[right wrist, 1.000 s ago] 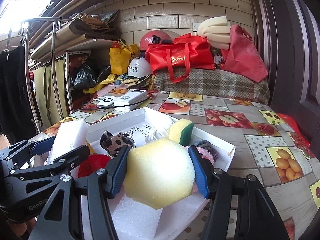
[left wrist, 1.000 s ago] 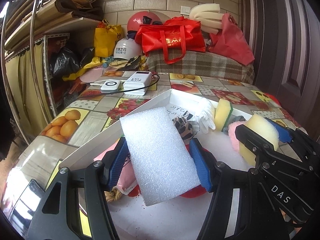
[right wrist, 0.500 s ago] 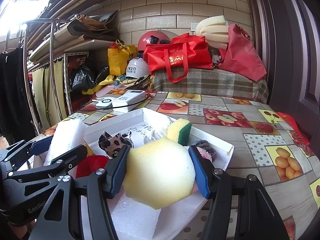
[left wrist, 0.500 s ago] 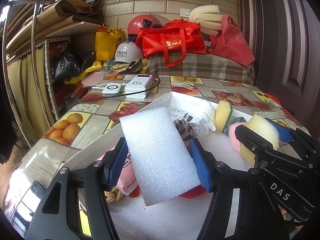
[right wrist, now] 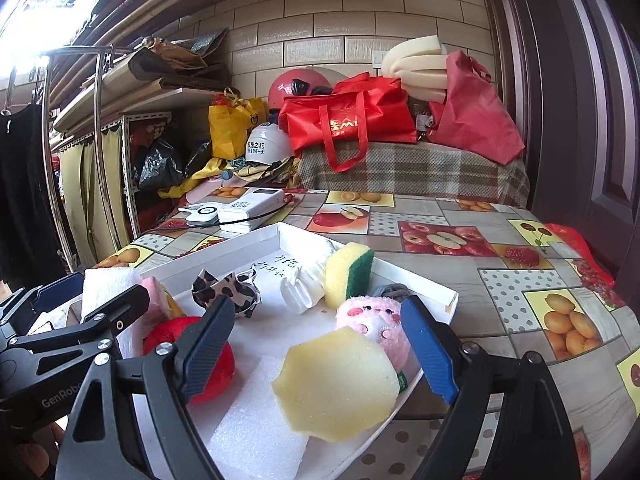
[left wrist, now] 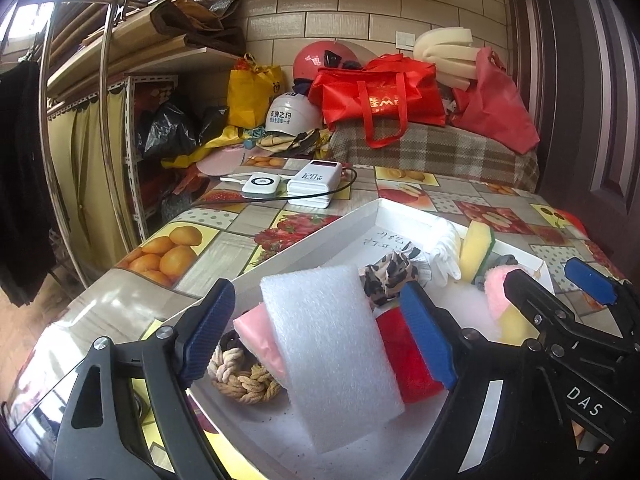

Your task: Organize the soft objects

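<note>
Both grippers opening, left [left wrist: 320,332] off foam [left wrist: 332,356], right [right wrist: 320,344] off sponge [right wrist: 338,380], each loose between fingers; next, back out.

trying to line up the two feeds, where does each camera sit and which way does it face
Left wrist view: sits on the left claw, looking forward and slightly down into the white tray; its opening fingers flank the white foam sheet, and the right claw shows at right.
Right wrist view: sits on the right claw, same direction; its opening fingers flank the yellow sponge, left claw at left.
Shared: tray, leopard scrunchie, red bag.
</note>
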Motion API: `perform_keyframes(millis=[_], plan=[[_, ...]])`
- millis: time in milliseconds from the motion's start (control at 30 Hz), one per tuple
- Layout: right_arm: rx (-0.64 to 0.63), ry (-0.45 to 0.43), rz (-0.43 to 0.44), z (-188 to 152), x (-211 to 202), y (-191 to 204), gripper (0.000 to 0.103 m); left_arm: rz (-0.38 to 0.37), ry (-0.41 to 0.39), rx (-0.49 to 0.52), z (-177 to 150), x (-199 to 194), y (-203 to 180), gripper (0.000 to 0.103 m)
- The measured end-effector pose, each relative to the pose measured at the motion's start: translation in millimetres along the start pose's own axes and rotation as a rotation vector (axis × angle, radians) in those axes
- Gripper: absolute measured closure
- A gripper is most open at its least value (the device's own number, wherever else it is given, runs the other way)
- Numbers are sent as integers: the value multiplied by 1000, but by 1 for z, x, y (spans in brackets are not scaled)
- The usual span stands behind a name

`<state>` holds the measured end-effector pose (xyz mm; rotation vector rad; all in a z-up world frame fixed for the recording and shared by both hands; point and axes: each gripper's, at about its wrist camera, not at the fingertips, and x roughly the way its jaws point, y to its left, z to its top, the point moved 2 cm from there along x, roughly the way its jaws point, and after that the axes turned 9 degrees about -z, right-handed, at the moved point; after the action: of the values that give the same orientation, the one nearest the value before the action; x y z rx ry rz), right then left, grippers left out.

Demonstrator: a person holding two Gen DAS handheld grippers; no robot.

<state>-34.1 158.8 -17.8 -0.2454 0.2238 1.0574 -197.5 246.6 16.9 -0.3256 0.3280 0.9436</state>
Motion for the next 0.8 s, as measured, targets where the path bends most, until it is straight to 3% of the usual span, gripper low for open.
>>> perform_keyframes(millis=[400,800], plan=[[-1,-72,-7,-3,-20,-3,16,13,-104,46,0,-22,-10,16],[4,-71,-25,-13,-40,-20,15,-24,-112,70,-11,-47,-26,16]])
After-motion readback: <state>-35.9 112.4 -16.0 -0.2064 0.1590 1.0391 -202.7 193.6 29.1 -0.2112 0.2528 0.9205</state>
